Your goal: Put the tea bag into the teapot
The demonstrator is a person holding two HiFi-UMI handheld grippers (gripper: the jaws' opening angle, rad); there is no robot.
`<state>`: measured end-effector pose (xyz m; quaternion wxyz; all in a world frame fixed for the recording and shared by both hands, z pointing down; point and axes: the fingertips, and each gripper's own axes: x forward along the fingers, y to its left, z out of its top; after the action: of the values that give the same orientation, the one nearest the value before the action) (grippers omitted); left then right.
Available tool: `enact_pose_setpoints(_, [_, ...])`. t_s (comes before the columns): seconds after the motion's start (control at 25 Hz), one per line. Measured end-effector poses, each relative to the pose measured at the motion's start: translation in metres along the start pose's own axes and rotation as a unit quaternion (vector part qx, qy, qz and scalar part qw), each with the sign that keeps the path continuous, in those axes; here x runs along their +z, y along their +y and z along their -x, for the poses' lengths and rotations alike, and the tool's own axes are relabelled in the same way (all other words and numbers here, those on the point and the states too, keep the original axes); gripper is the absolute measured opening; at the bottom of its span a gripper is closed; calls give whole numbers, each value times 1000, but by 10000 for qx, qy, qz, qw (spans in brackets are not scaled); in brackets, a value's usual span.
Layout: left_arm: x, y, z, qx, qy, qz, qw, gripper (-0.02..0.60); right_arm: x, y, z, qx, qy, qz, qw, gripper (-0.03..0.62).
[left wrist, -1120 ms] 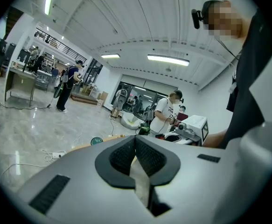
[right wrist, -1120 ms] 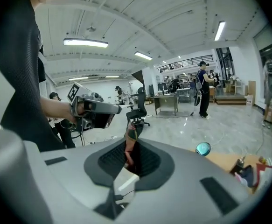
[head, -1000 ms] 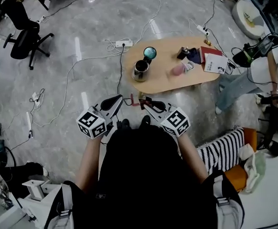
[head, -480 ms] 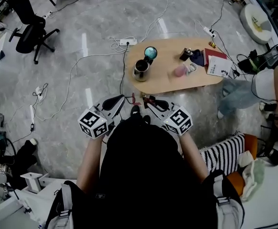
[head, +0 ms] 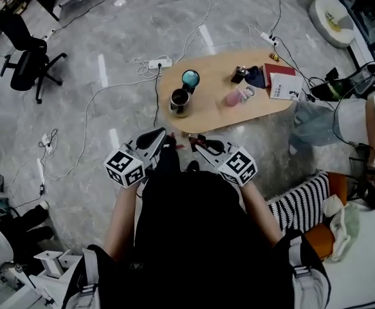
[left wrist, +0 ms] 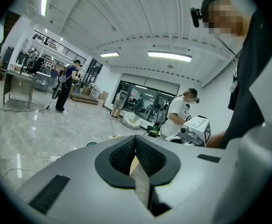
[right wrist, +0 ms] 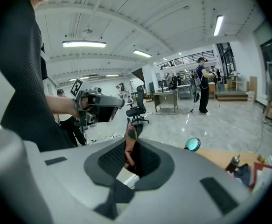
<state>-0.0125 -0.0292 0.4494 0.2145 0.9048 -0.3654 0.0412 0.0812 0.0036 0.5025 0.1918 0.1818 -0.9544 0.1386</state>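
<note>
Tea bag [right wrist: 130,143], a reddish packet, sits pinched between the dark pads of the right gripper [right wrist: 132,158], with its upper end sticking up above the jaws in the right gripper view. In the head view that gripper [head: 203,145] is at the centre of the frame, close to the person's chest and just beside the left gripper [head: 150,140], whose jaws are pressed together in its own view [left wrist: 136,160]. The teapot [head: 179,100], a dark metal pot with an open top, stands well apart from both, in the upper middle of the frame on the left end of an oval wooden table [head: 213,118]. A round teal disc [head: 190,78] is just beside it. Farther right on the table are a pink cup [head: 234,97] and a red book [head: 283,82]. A black office chair [head: 23,50] stands at the upper left.
</note>
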Motion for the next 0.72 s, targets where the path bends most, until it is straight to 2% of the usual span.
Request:
enact_pose_setpoints(0.28, [9, 33, -16, -267, 130, 59, 9995, 8, 8, -21, -22, -152, 154, -170, 9996, 38])
enact_pose_setpoints(0.72, [19, 102, -17, -690, 390, 269, 9965, 8, 32, -37, -99, -277, 333, -355, 9984, 38])
